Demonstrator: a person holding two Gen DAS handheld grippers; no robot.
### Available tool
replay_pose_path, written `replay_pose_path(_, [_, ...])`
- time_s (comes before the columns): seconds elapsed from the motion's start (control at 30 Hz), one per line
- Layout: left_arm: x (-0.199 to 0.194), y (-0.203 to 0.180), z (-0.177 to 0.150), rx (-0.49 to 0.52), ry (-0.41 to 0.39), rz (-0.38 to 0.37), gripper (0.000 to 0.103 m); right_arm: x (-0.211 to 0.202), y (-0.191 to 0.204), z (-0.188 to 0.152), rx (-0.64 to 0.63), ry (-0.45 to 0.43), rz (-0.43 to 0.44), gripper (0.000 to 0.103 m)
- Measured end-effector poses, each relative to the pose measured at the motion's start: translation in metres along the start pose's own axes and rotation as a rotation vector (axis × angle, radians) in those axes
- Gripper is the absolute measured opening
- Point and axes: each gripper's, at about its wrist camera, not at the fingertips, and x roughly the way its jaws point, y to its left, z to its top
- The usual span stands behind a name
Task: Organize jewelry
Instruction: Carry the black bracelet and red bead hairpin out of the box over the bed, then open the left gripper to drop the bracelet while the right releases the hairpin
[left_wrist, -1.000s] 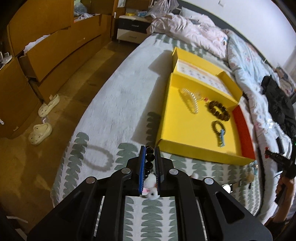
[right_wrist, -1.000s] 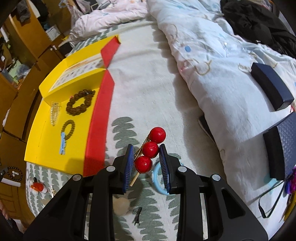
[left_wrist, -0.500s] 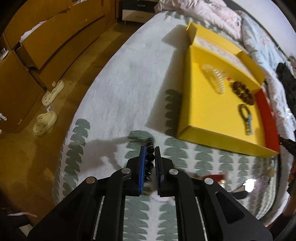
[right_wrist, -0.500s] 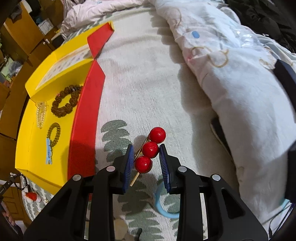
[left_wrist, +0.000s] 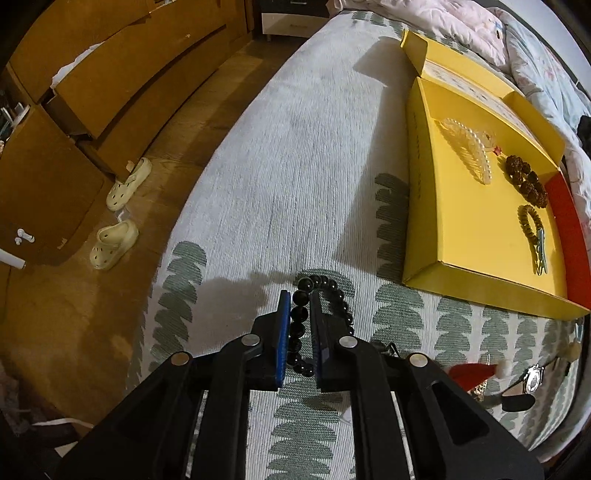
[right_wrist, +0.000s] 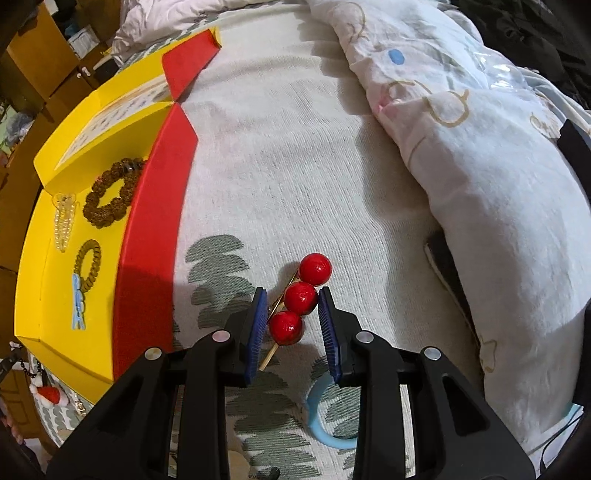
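Observation:
My left gripper (left_wrist: 297, 297) is shut on a black bead bracelet (left_wrist: 300, 314), held above the bedspread left of the yellow box (left_wrist: 461, 206). The box holds a clear hair claw (left_wrist: 467, 149), a brown bead bracelet (left_wrist: 524, 177) and an olive coil hair tie with a blue clip (left_wrist: 532, 229). My right gripper (right_wrist: 291, 310) is shut on a hair stick with three red balls (right_wrist: 299, 295), held above the bed right of the box's red flap (right_wrist: 155, 221). The box (right_wrist: 44, 236) and its contents also show there.
A light blue ring (right_wrist: 325, 417) lies on the bedspread below my right gripper. A small red Santa hat charm (left_wrist: 472, 373), a watch (left_wrist: 532, 376) and other trinkets lie at the bed's near edge. A rumpled quilt (right_wrist: 461, 147) lies right. Slippers (left_wrist: 114, 243) and wooden drawers (left_wrist: 122, 74) stand left.
My left gripper has swung left and down with the black bracelet, so the box sits further right. My right gripper has moved closer to the bed with the red-ball hair stick.

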Motion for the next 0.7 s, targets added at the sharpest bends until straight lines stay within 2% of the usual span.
replay_pose_path(0.13, [0.001,-0.001,0.001,0.002,-0.002,0.009,0.014,0.001,0.001,-0.002,-0.005,0.006,0.003,0.032])
replay_pose_path(0.23, [-0.001,0.0,0.002,-0.009,-0.006,0.008,0.022,-0.001,0.001,-0.003,-0.006,0.004,0.002,0.033])
replay_pose_path(0.3, [-0.006,0.001,0.003,-0.019,-0.025,0.014,0.037,-0.002,0.0,-0.002,-0.001,0.0,-0.001,0.034])
replay_pose_path(0.33, [-0.009,0.0,0.004,-0.022,-0.036,0.014,0.04,-0.004,0.0,-0.002,0.0,-0.005,-0.009,0.034])
replay_pose_path(0.4, [-0.017,-0.002,0.005,-0.029,-0.063,0.019,0.056,-0.006,-0.001,-0.002,0.002,-0.014,-0.02,0.034])
replay_pose_path(0.43, [-0.022,-0.003,0.006,-0.032,-0.08,0.02,0.059,-0.009,-0.002,-0.001,0.007,-0.022,-0.024,0.034])
replay_pose_path(0.57, [-0.033,-0.014,0.009,-0.029,-0.121,0.007,0.064,-0.021,0.001,-0.001,0.004,-0.056,-0.023,0.035])
replay_pose_path(0.63, [-0.038,-0.02,0.01,-0.014,-0.145,0.01,0.066,-0.026,0.006,-0.002,-0.007,-0.065,-0.021,0.038])
replay_pose_path(0.7, [-0.041,-0.028,0.011,-0.003,-0.168,0.017,0.068,-0.031,0.013,-0.003,-0.02,-0.08,-0.016,0.046])
